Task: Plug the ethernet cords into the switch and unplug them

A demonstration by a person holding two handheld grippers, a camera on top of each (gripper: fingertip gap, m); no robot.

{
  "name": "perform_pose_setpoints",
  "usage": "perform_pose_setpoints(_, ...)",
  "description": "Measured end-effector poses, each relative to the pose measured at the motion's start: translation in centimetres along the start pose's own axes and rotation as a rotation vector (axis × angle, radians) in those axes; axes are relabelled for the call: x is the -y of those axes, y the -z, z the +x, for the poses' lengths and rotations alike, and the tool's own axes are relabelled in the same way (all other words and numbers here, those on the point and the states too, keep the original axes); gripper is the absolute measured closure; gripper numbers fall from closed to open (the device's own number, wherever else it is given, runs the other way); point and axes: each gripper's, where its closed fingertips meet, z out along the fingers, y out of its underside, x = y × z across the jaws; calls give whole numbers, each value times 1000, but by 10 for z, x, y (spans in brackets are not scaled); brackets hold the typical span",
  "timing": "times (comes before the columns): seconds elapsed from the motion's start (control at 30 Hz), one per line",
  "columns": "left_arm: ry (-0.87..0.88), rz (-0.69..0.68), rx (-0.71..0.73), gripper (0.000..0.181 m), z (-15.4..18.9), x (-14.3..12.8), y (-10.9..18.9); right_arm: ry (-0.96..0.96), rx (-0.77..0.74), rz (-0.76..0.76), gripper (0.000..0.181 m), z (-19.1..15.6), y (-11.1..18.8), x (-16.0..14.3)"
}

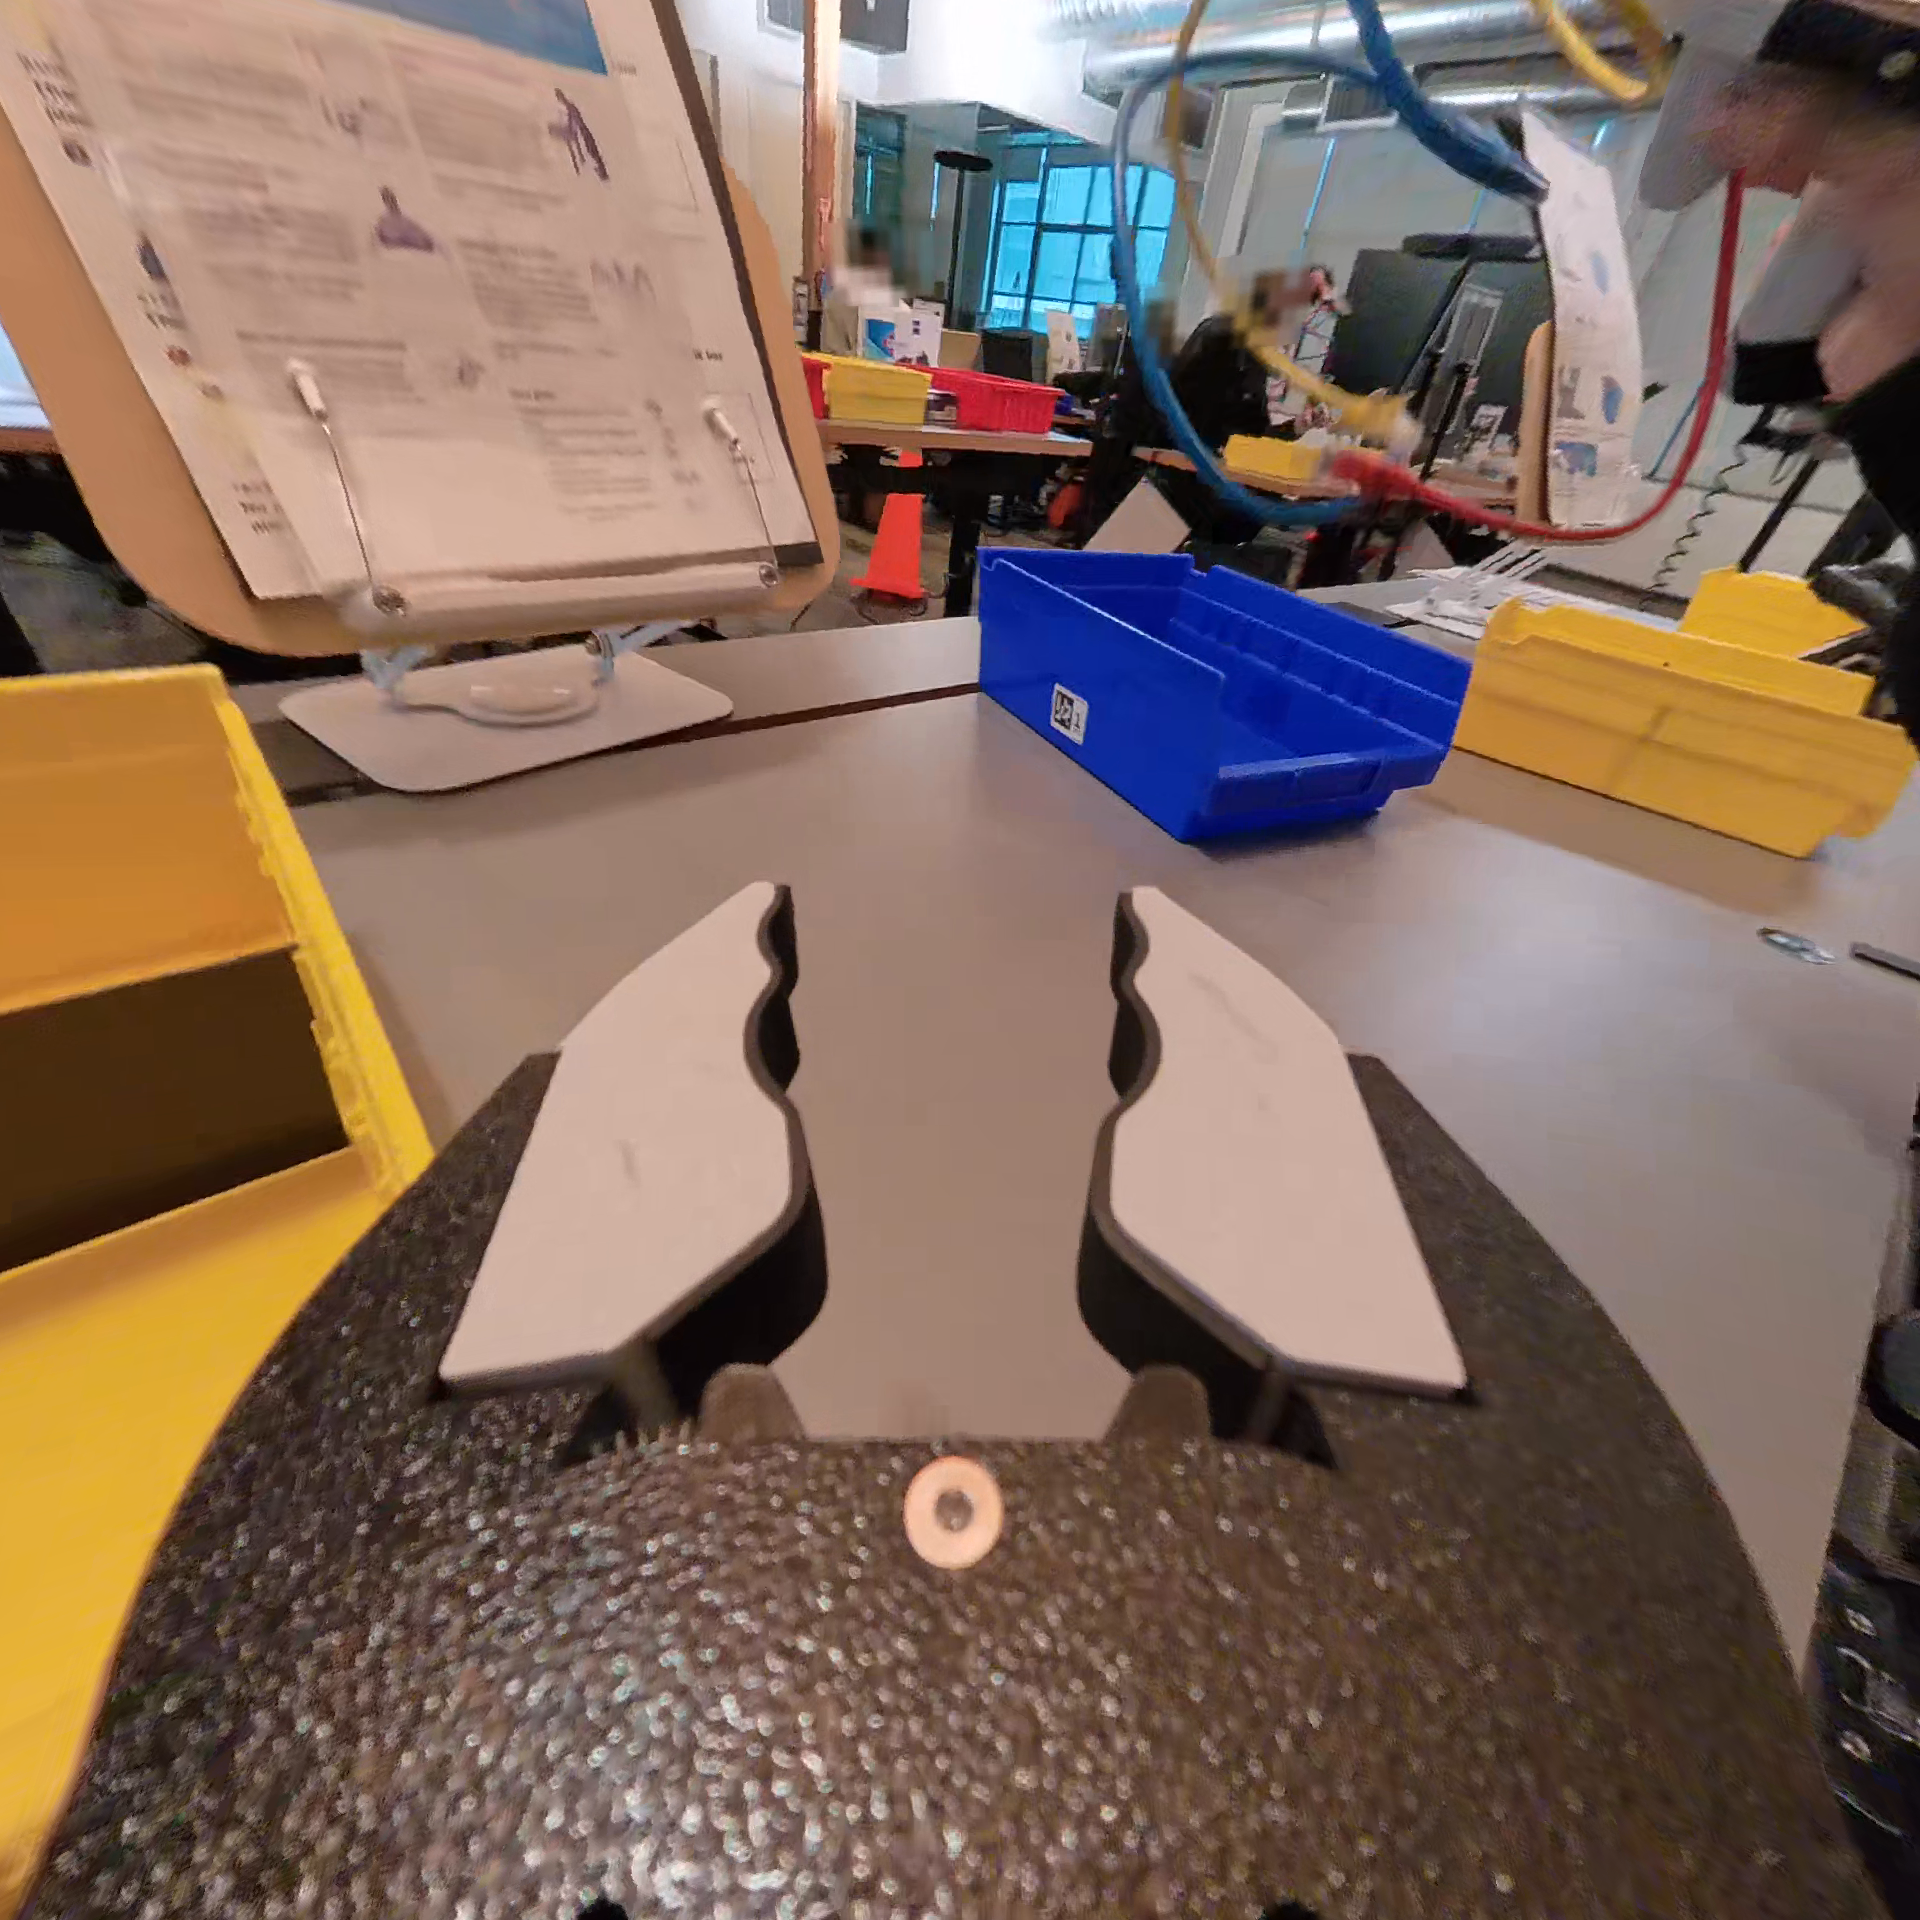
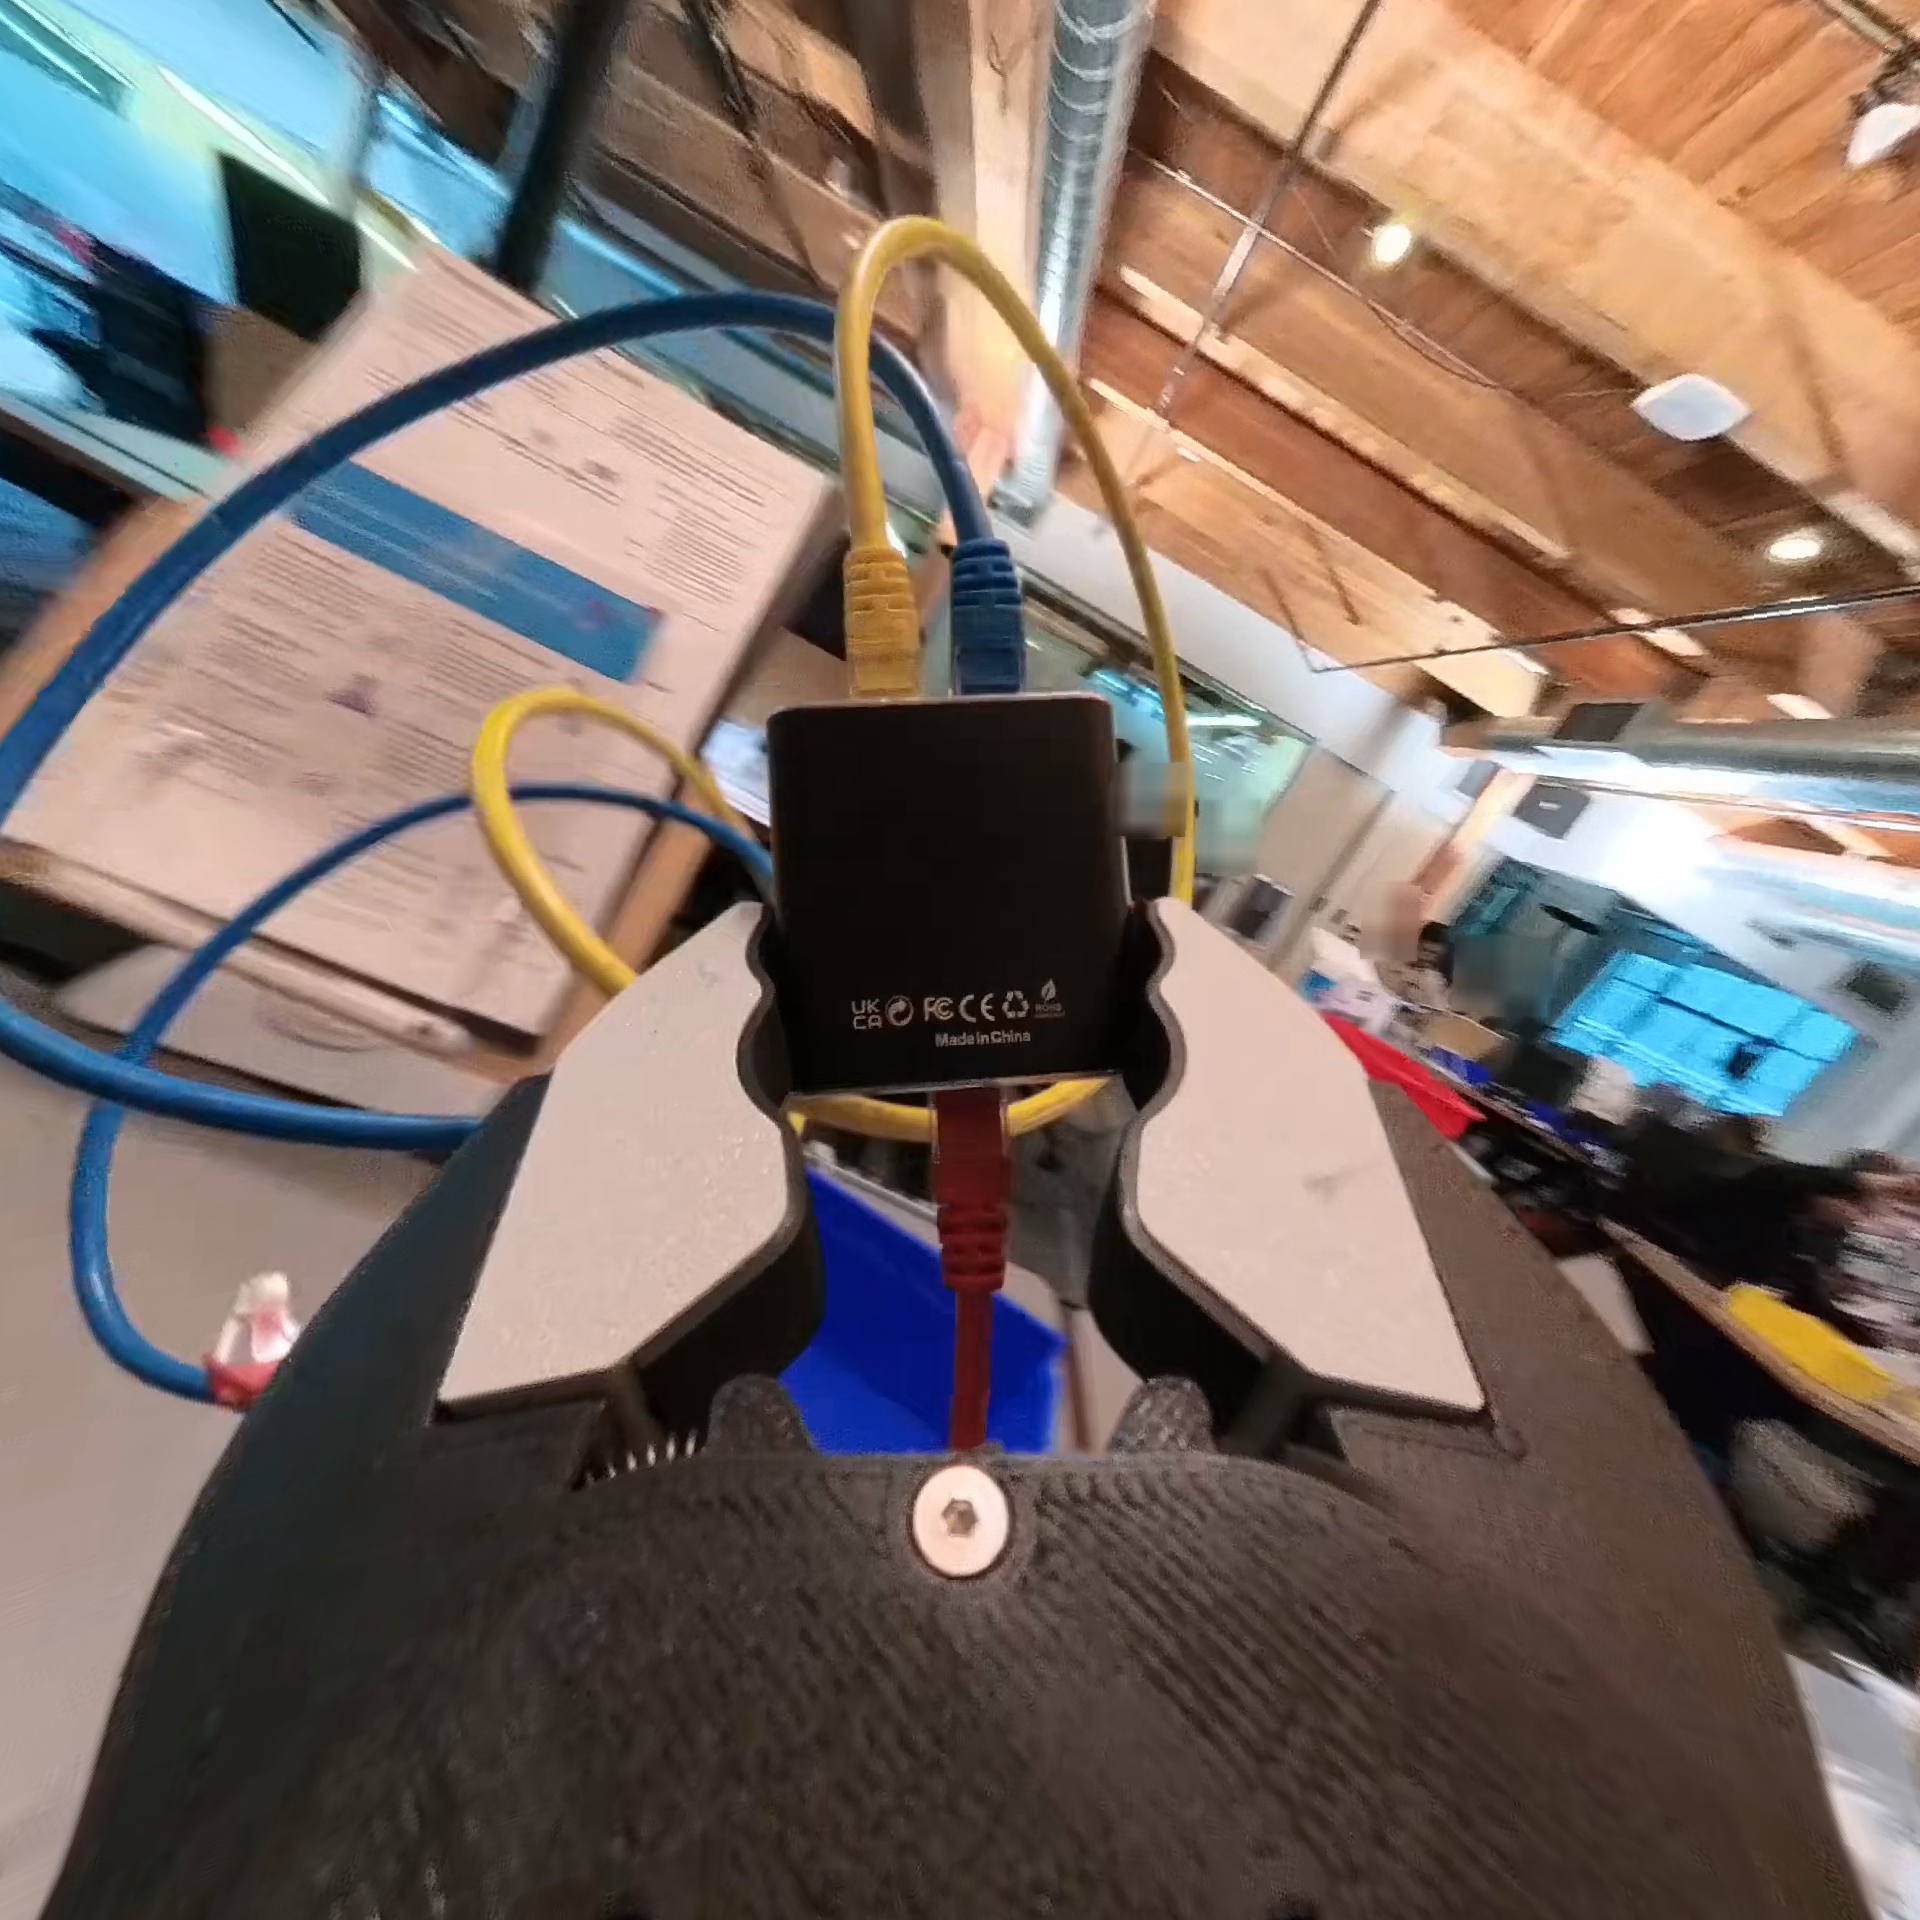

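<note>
Your right gripper (image 2: 954, 1023) has its jaws clamped on the black switch (image 2: 945, 873), raised off the desk and tilted toward the ceiling. A yellow cord (image 2: 881, 613) and a blue cord (image 2: 985, 613) are plugged side by side into its far edge; a red cord (image 2: 971, 1216) is plugged into its near edge and runs back between the fingers. Your left gripper (image 1: 954, 940) stands with jaws wide and nothing between them, low over the grey desk (image 1: 935, 831). Only the left wrist view shows the blue bin (image 1: 1216, 707) near the desk's far edge, a yellow bin (image 1: 1673, 727) to its right and the document stand (image 1: 416, 312) at far left; there the cords appear blurred at upper right and the switch cannot be made out.
</note>
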Motion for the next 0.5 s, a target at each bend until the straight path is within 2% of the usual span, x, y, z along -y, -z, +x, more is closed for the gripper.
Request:
perform_pose_setpoints(0.1,28,-30,-26,124,-2,-10,-5,105,-39,-115,117,31,-27,-24)
perform_pose_setpoints(0.23,56,-47,-65,124,0,-21,-10,234,-74,-264,117,46,-54,-73)
perform_pose_setpoints(0.33,69,-62,-95,125,3,-28,-13,240,-75,-368,116,46,-68,-112)
perform_pose_setpoints(0.5,62,-78,-117,127,5,-35,-15,250,55,-473,117,18,-82,-155)
